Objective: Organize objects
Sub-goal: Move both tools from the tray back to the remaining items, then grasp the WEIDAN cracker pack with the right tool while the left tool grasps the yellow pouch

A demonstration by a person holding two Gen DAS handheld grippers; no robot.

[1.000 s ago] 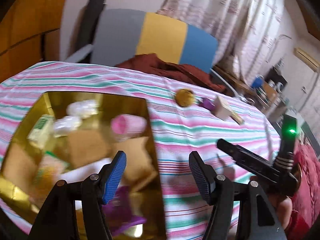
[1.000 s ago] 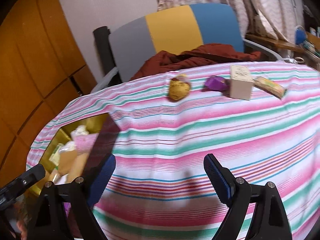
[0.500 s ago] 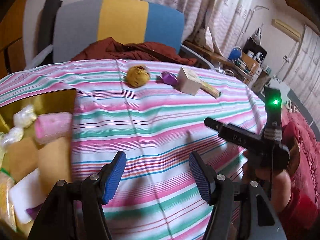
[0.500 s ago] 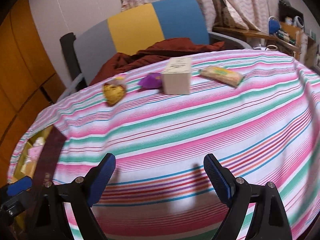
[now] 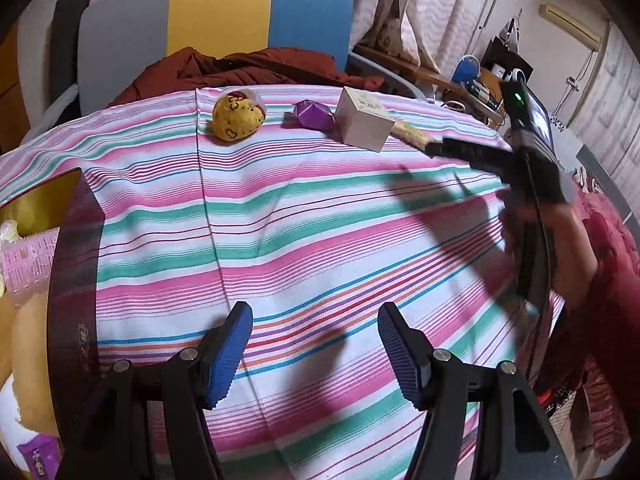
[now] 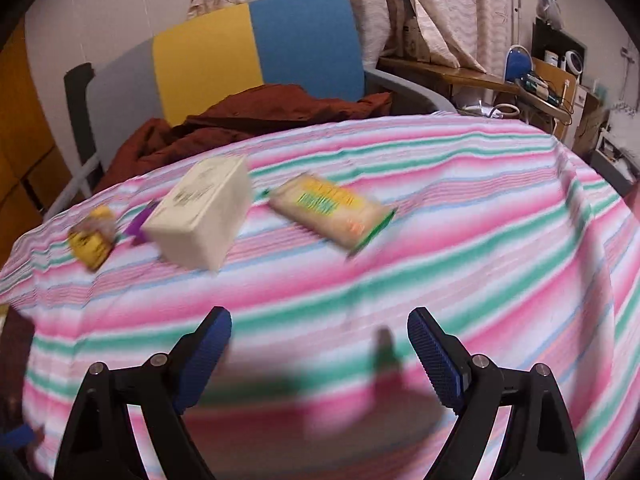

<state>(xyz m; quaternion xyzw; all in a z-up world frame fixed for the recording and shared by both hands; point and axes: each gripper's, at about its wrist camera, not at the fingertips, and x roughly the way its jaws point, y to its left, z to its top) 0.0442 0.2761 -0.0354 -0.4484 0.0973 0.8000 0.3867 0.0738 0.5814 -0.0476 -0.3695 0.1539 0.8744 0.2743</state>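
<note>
Four loose objects lie in a row at the far side of the worktop (image 5: 320, 216), which is covered by a pink, green and white striped cloth. In the left wrist view we see them at about twelve o'clock: a yellow patterned pouch (image 5: 237, 118), then a purple wrapped item (image 5: 314, 115), then a cream box (image 5: 363, 119), and behind the box a flat snack packet (image 5: 410, 134), mostly hidden here. The purple item sits just beside the box.

At nine o'clock stands an open box with a gold lining (image 5: 40, 200), holding a pink roll (image 5: 28, 256) and other items we cannot identify.

Our left gripper (image 5: 315, 354) hovers over bare cloth at six o'clock, its blue fingers spread with nothing between them. The right gripper (image 5: 430, 148) reaches in from three o'clock, carried by a hand (image 5: 568, 248) in a red sleeve.

In the blurred right wrist view, the right gripper's fingers (image 6: 204, 360) also stand wide apart and empty, with the cream box at eleven o'clock and the snack packet at twelve. Behind the worktop is a chair (image 6: 256, 52) with dark red fabric (image 6: 248, 120) draped on it.
</note>
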